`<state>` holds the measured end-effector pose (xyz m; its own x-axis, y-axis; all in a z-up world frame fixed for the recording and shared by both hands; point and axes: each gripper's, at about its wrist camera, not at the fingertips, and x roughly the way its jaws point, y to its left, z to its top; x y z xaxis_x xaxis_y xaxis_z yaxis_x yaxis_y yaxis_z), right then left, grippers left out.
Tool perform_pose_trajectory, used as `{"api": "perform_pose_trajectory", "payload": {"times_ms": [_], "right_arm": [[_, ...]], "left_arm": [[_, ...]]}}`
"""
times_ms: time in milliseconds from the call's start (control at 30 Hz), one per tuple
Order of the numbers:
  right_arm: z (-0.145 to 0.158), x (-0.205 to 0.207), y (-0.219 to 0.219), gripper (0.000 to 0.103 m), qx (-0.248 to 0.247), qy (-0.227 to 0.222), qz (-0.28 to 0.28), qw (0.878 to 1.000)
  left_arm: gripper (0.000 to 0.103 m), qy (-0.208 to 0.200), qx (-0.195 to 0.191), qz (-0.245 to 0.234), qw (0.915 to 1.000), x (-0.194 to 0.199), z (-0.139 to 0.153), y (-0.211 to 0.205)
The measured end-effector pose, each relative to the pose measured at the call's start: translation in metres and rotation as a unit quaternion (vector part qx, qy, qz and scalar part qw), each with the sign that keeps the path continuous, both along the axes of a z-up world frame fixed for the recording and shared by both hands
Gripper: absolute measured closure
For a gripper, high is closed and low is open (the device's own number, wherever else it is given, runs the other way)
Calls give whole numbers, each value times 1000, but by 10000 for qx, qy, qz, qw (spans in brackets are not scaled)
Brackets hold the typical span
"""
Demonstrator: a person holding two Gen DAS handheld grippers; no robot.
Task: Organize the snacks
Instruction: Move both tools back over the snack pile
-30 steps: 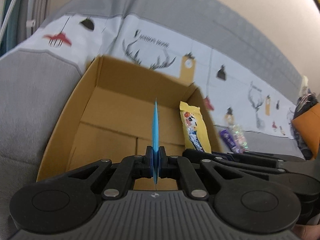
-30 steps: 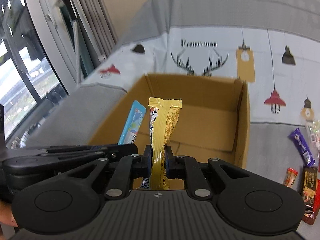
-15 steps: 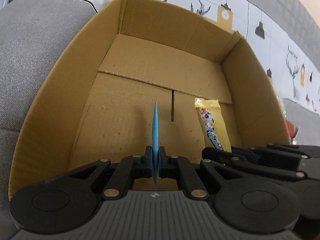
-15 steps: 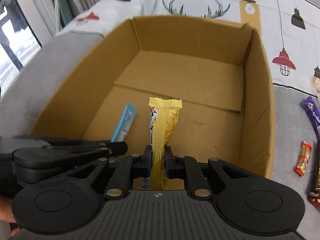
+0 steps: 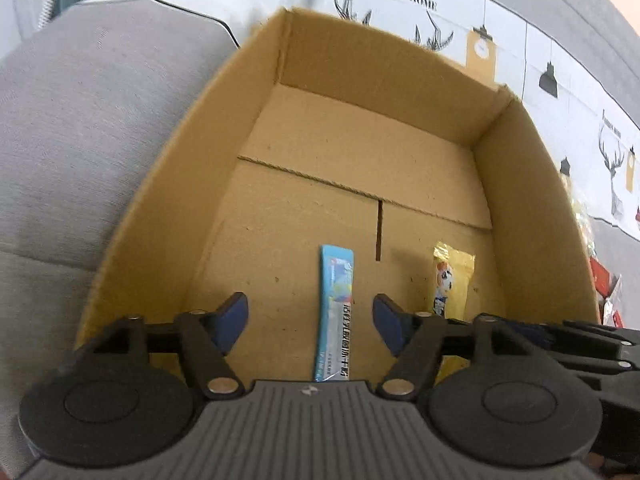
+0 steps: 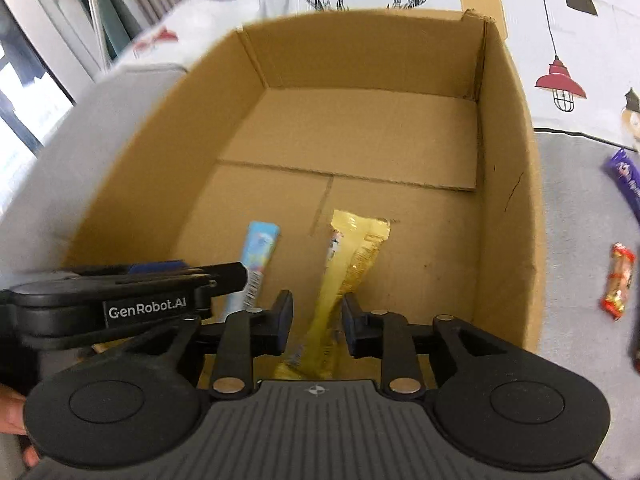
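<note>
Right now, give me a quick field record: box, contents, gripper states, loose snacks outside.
container: cardboard box, open top, on the grey sofa
contents: blue snack stick and yellow snack packet, side by side near the front, not touching
left gripper: open, fingers either side of the blue snack stick, no contact
right gripper: open, yellow snack packet between the fingers, seemingly released
outside box: purple bar and red-orange candy on the sofa, right of the box

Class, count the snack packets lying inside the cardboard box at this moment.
2: the blue packet between the left gripper fingers, and the yellow packet beside it. The grippers may hide others.
</note>
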<state>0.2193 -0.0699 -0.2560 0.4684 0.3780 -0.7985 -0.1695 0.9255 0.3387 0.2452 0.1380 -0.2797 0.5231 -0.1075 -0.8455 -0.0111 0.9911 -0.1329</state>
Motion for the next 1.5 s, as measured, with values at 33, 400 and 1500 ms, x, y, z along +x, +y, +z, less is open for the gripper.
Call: {"api": "perform_pose_trajectory", "payload": {"times_ms": [33,400,1500], "right_arm": [[4,-2,0,62,0,-52,-8,10000],[38,-32,-12,1,404,-558,-85,9976],[53,-154,-198,1,854,-1592,-1058,9778]], "left_arm": [[28,4,-22,26,10000,-1,4,2],[3,-409,-50,358,9985,-43,57,13],[0,-1417,1022,-1770,9686,-137,112,-244]]}}
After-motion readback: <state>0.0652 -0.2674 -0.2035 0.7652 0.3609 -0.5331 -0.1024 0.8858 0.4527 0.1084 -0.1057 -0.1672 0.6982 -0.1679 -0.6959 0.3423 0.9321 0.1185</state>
